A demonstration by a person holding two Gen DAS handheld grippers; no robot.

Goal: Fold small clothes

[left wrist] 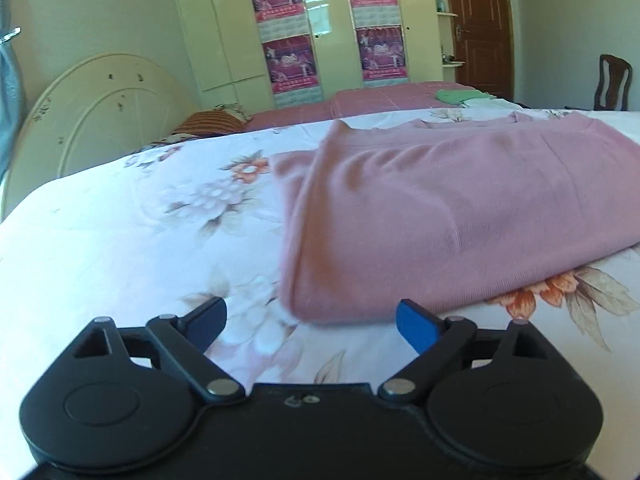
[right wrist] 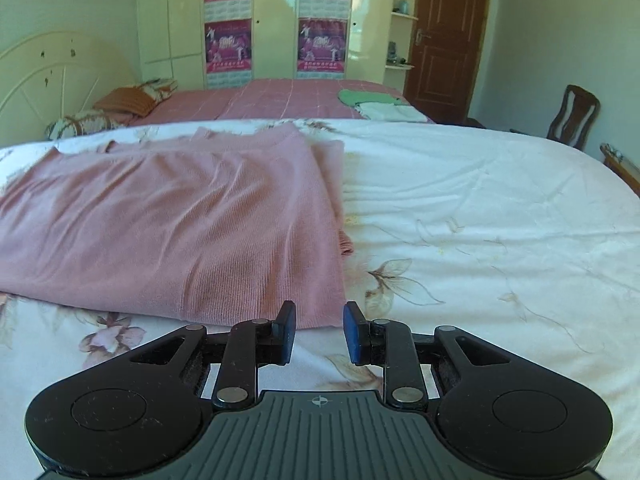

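A pink knit garment (left wrist: 440,208) lies partly folded on the white floral bed sheet (left wrist: 120,248). It also shows in the right wrist view (right wrist: 180,232). My left gripper (left wrist: 312,320) is wide open and empty, just in front of the garment's near left corner. My right gripper (right wrist: 319,332) is open with a narrower gap and empty, just short of the garment's near right corner. A bit of cuff (right wrist: 346,246) sticks out at the garment's right edge.
A second bed with a pink cover (right wrist: 280,98) stands behind, with folded green and white clothes (right wrist: 372,102) on it. A cream headboard (left wrist: 92,120) is at the left, wardrobes (right wrist: 272,20) and a brown door (right wrist: 444,36) at the back, a wooden chair (right wrist: 572,120) at the right.
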